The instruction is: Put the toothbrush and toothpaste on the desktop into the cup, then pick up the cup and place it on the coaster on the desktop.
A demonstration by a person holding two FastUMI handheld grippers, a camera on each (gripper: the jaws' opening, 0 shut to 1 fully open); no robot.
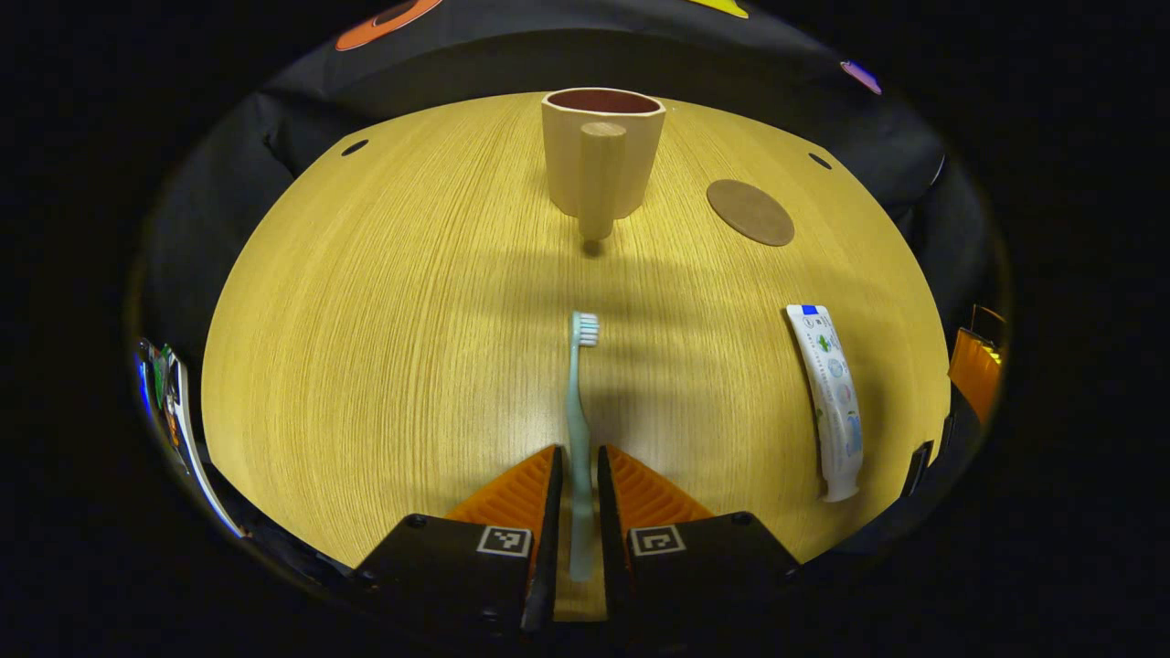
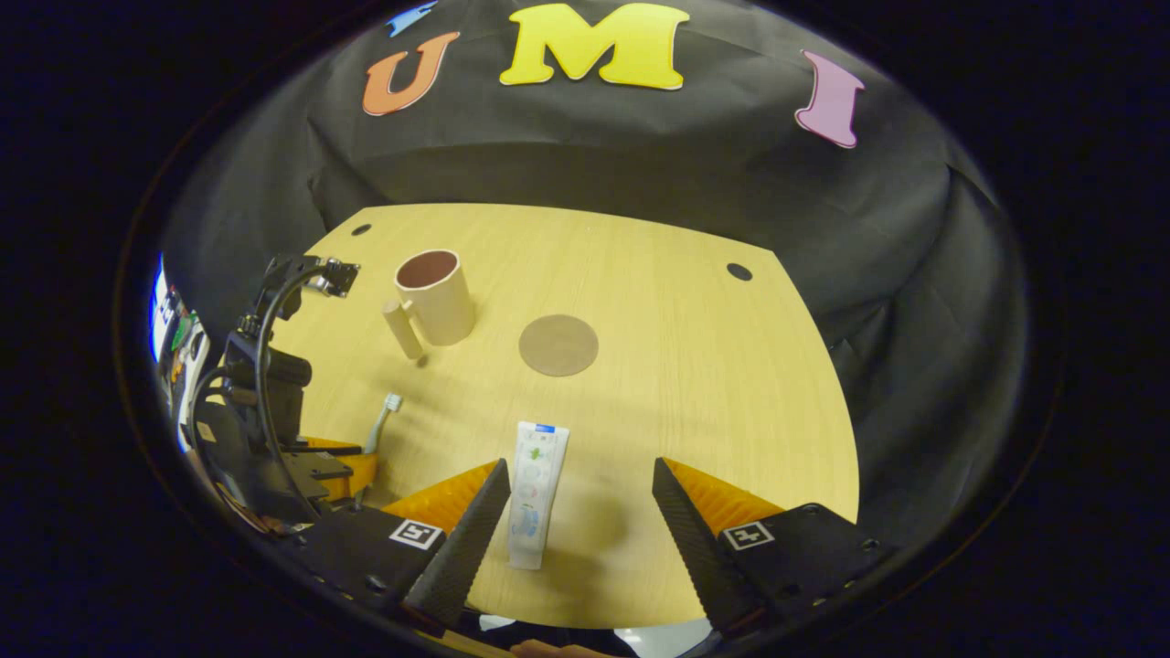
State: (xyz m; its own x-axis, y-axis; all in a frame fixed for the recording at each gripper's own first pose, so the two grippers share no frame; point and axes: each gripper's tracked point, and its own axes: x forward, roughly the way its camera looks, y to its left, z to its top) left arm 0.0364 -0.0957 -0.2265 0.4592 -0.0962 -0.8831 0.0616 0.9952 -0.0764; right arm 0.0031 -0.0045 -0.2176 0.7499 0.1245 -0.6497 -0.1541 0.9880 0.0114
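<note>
Gripping slim toothbrush (image 1: 578, 429) in left gripper (image 1: 578, 475) jaws, right gripper (image 2: 581, 498) jaws spread over flat toothpaste (image 2: 533, 493), wood-grain desktop (image 1: 366, 347)

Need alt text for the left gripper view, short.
The left gripper has its fingers closed around the handle of a toothbrush lying on the wooden table. Beyond it stands a cup, with a coaster and toothpaste to the right.

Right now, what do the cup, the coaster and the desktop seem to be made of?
Cup: probably ceramic or matte plastic; cream faceted walls, dull sheen, dark red-brown inside.
Coaster: a thin brown disc, matte, maybe cork or leather; too small to tell.
Desktop: light wood or wood-look laminate; fine straight grain lines, soft gloss.
</note>
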